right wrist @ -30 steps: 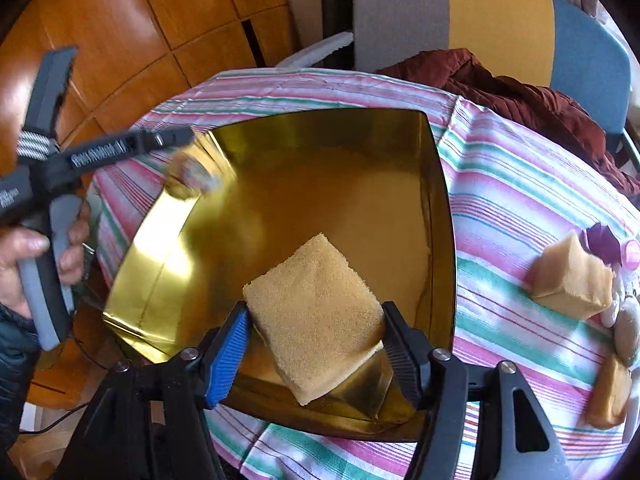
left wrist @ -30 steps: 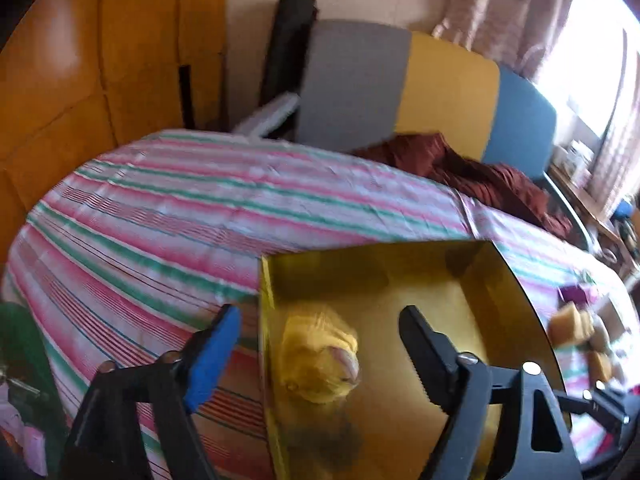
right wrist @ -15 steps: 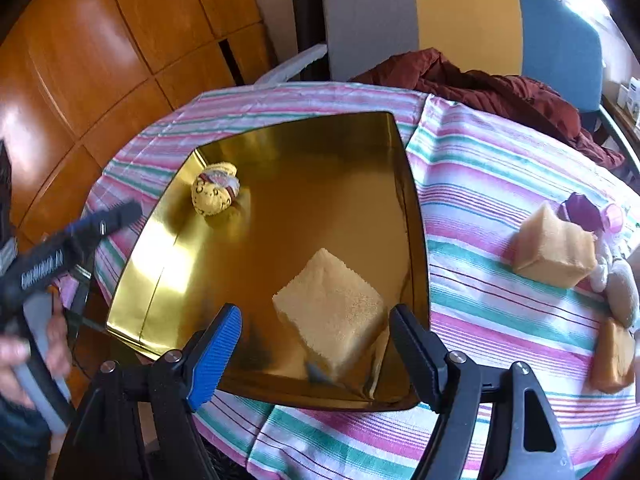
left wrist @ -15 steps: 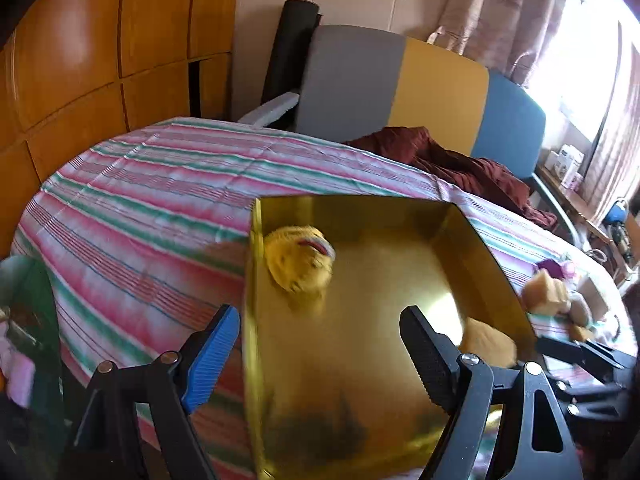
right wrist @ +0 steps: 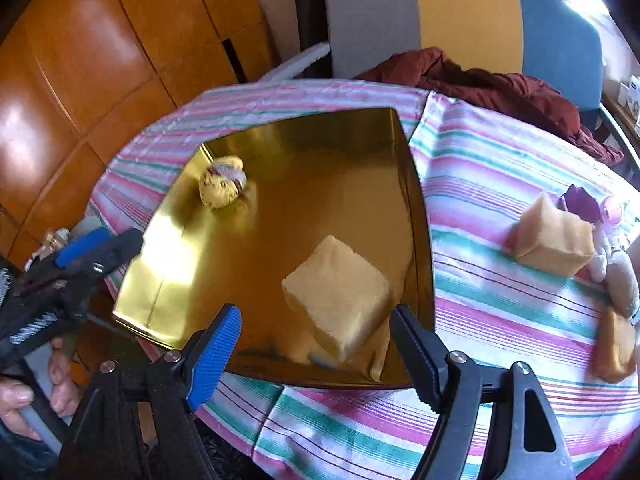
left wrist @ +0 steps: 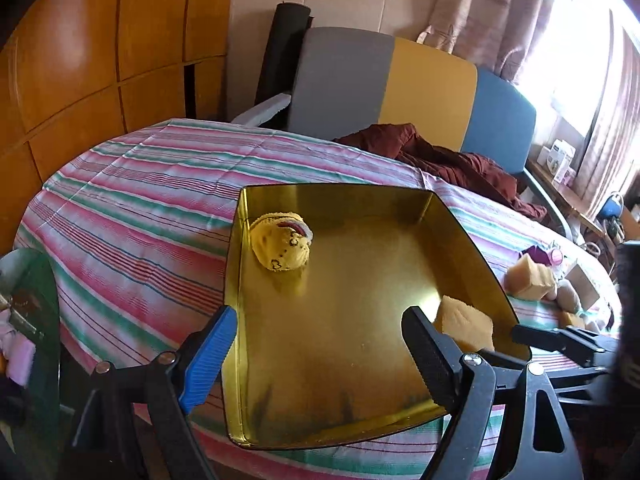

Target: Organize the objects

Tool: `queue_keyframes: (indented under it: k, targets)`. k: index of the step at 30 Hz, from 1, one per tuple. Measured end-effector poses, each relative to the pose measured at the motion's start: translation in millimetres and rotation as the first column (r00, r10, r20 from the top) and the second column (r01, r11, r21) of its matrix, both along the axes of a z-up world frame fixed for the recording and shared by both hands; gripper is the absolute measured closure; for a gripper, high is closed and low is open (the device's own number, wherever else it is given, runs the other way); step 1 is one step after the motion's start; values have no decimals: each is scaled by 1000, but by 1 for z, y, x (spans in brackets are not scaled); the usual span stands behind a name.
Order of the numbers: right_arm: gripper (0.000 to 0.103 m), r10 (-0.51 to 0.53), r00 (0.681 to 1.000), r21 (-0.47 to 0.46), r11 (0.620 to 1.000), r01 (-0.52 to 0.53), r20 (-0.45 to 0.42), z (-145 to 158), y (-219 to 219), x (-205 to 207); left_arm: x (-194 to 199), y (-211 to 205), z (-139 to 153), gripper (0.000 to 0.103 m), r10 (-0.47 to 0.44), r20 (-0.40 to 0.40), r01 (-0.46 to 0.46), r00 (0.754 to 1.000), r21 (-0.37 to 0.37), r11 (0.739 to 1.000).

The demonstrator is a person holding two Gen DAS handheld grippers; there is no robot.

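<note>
A gold tray [left wrist: 236, 264] [right wrist: 420, 200] sits on the striped tablecloth. In its far left corner lies a yellow rolled plush ball [left wrist: 282, 246] [right wrist: 222, 192]. A yellow sponge block [right wrist: 340, 292] [left wrist: 466, 322] rests near the tray's right front corner. My left gripper [left wrist: 320, 316] is open over the tray's near left edge, with nothing between its fingers. My right gripper [right wrist: 316, 312] is open above the tray's front edge. The sponge lies just beyond its fingertips, apart from both pads.
Two more sponge blocks [right wrist: 554, 236] [right wrist: 614, 346] lie on the cloth to the right, beside a purple item [right wrist: 580, 200] and pale plush things [right wrist: 622, 280]. A chair with a dark red garment [right wrist: 500, 84] stands behind the table. Wood panelling [right wrist: 80, 60] is on the left.
The left gripper has drawn back from the yellow ball, which stays in the tray's corner. The right gripper's jaws have widened off the sponge and pulled back a little.
</note>
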State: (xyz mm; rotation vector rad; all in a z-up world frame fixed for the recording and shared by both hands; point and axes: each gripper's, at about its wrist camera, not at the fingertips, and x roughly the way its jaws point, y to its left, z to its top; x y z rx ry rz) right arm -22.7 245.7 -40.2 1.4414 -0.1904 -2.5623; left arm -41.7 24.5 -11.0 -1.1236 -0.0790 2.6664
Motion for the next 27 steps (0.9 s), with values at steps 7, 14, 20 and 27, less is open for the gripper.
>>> queue_keyframes:
  k: [7, 14, 20, 27]
  targets:
    - [35, -12, 992, 106, 994, -1, 124, -23, -9, -31, 1, -20, 0, 16, 31, -1, -31, 1000, 30, 999]
    - [45, 16, 982, 198, 979, -54, 188, -43, -31, -60, -2, -43, 0, 16, 80, 0, -79, 997, 62, 995]
    - [52, 106, 977, 139, 982, -132, 184, -48, -72, -108, -4, -63, 2, 14, 133, -8, -132, 991, 73, 989]
    - [48, 128, 987, -83, 989, -121, 95, -20, -90, -146, -2, -78, 1, 13, 165, -22, -164, 986, 48, 985]
